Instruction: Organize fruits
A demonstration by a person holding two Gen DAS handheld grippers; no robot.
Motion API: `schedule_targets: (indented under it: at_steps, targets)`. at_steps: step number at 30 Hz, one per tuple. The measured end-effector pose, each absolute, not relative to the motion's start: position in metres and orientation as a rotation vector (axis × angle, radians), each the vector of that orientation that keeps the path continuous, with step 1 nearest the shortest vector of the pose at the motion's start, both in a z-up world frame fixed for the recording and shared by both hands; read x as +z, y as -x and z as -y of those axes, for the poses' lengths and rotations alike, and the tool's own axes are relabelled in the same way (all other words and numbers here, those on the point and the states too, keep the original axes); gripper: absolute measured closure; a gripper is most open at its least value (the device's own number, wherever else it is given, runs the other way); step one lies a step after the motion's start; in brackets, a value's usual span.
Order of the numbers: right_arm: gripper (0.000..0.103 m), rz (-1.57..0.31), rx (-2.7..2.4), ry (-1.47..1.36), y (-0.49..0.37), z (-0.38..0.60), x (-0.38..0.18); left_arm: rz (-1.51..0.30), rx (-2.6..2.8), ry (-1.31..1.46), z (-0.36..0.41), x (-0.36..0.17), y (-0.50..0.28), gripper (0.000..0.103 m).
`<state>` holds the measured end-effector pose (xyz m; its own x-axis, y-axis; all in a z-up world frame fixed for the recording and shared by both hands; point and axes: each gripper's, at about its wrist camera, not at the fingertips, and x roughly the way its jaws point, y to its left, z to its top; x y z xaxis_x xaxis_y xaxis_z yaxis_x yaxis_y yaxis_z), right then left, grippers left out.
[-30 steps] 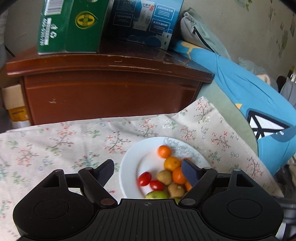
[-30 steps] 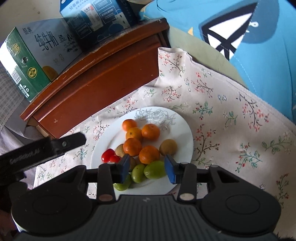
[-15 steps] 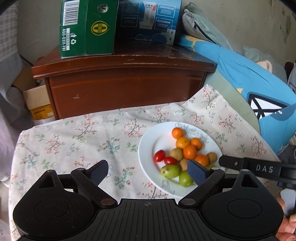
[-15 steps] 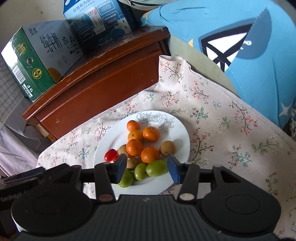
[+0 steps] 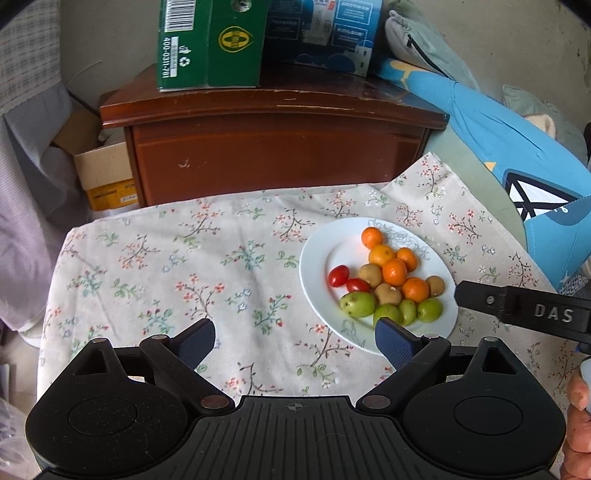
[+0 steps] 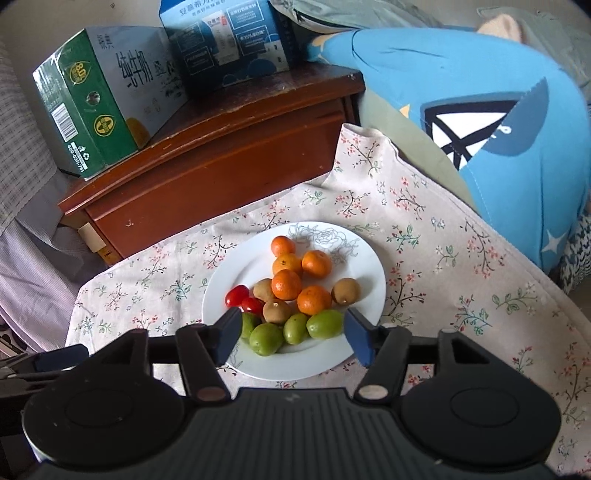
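Note:
A white plate (image 5: pixel 317 258) (image 6: pixel 221 295) on a floral cloth holds several small oranges (image 5: pixel 394 272) (image 6: pixel 286 284), brown kiwis (image 5: pixel 370 275) (image 6: pixel 345 291), green fruits (image 5: pixel 357 304) (image 6: pixel 324 324) and two red tomatoes (image 5: pixel 338 276) (image 6: pixel 237 295). My left gripper (image 5: pixel 295 341) is open and empty, above the cloth to the left of the plate. My right gripper (image 6: pixel 291 339) is open and empty, above the plate's near edge over the green fruits. Part of the right gripper (image 5: pixel 524 312) shows in the left wrist view.
A brown wooden cabinet (image 5: pixel 280 155) (image 6: pixel 221 158) stands behind the floral cloth (image 5: pixel 166 266) (image 6: pixel 461 258), with a green carton (image 5: pixel 210 40) (image 6: pixel 96 110) and a blue carton (image 5: pixel 325 33) (image 6: pixel 229 40) on top. A blue cushion (image 5: pixel 517 155) (image 6: pixel 498 140) lies at the right.
Both grippers have pulled back and up from the plate. The left gripper has shifted left, so the plate now lies to its right. Both stay open.

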<state>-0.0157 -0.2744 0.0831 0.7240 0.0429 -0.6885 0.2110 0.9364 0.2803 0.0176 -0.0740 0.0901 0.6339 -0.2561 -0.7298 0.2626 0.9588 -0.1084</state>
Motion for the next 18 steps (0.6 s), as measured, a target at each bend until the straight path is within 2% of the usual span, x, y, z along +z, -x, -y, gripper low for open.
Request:
schedule_targets:
  at_steps: [8,18]
  targets:
    - [0.029,-0.786,-0.142,-0.351,0.035,0.275,0.087,-0.814,-0.257,-0.066,0.070,0.094,-0.008,0.007]
    - [0.022,-0.850,-0.187,-0.331,0.041,0.273,0.075,-0.839,-0.231,-0.087,0.068,0.092,-0.008,0.004]
